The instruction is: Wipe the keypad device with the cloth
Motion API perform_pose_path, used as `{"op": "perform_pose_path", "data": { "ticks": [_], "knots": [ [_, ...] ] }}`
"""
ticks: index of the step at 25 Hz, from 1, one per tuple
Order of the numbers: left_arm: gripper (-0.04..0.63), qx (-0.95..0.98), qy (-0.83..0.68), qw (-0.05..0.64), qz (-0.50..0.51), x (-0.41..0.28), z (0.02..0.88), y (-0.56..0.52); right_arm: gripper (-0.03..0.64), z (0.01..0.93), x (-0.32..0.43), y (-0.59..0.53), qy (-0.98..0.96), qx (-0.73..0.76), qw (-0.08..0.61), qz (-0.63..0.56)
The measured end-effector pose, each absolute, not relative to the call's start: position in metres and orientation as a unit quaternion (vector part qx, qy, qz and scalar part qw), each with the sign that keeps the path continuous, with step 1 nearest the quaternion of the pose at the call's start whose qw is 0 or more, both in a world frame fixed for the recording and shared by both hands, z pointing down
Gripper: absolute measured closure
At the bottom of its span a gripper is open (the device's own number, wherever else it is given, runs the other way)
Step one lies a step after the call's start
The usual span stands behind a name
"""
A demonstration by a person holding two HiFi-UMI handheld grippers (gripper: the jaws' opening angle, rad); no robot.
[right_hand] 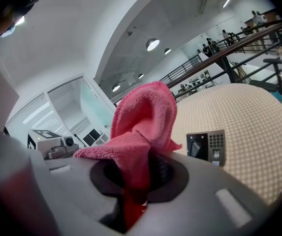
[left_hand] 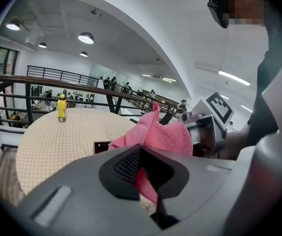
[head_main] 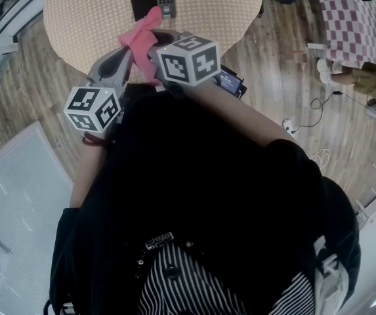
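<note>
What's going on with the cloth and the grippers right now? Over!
Left gripper and right gripper both shut on pink cloth. Keypad on table, cloth not touching it. Nothing in the way.

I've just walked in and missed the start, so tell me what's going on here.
A person is holding a gripper in each hand, and both the left gripper and the right gripper are shut on one pink cloth, bunched between them. They hold it up over the near side of the round table. The keypad device lies flat on the table just beyond, and the cloth does not appear to touch it, so wiping has not begun.
</note>
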State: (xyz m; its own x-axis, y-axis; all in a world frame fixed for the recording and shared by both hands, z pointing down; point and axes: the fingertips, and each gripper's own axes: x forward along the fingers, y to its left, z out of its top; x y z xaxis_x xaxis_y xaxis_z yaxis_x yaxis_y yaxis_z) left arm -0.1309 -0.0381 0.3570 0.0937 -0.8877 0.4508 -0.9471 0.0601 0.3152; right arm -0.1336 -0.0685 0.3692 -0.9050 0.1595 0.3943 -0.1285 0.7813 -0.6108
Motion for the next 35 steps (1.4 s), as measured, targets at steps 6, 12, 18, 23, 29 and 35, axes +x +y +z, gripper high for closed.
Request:
{"op": "perform_pose_path", "data": {
  "ticks": [6, 12, 18, 23, 29, 35],
  "knots": [
    [0.595, 0.709, -0.646, 0.275, 0.058, -0.167, 0.352, -0.076, 0.552, 0.364, -0.168, -0.106, -0.920, 0.026, 0.208, 0.332],
    [0.595, 0.728, -0.619, 0.288, 0.066, -0.195, 0.361, -0.104, 0.552, 0.373, -0.194, -0.134, -0.915, 0.053, 0.217, 0.337],
    [0.595, 0.736, -0.596, 0.307, 0.094, -0.210, 0.383, -0.115, 0.552, 0.396, -0.208, -0.144, -0.904, 0.068, 0.230, 0.355],
    [0.595, 0.727, -0.596, 0.320, 0.115, -0.214, 0.400, -0.128, 0.552, 0.413, -0.214, -0.157, -0.899, 0.052, 0.240, 0.364],
    [0.595, 0.716, -0.601, 0.331, 0.128, -0.237, 0.410, -0.120, 0.552, 0.426, -0.237, -0.148, -0.898, 0.037, 0.250, 0.359],
    [0.595, 0.718, -0.589, 0.347, 0.131, -0.243, 0.419, -0.119, 0.552, 0.438, -0.243, -0.145, -0.894, 0.030, 0.265, 0.359]
  ]
}}
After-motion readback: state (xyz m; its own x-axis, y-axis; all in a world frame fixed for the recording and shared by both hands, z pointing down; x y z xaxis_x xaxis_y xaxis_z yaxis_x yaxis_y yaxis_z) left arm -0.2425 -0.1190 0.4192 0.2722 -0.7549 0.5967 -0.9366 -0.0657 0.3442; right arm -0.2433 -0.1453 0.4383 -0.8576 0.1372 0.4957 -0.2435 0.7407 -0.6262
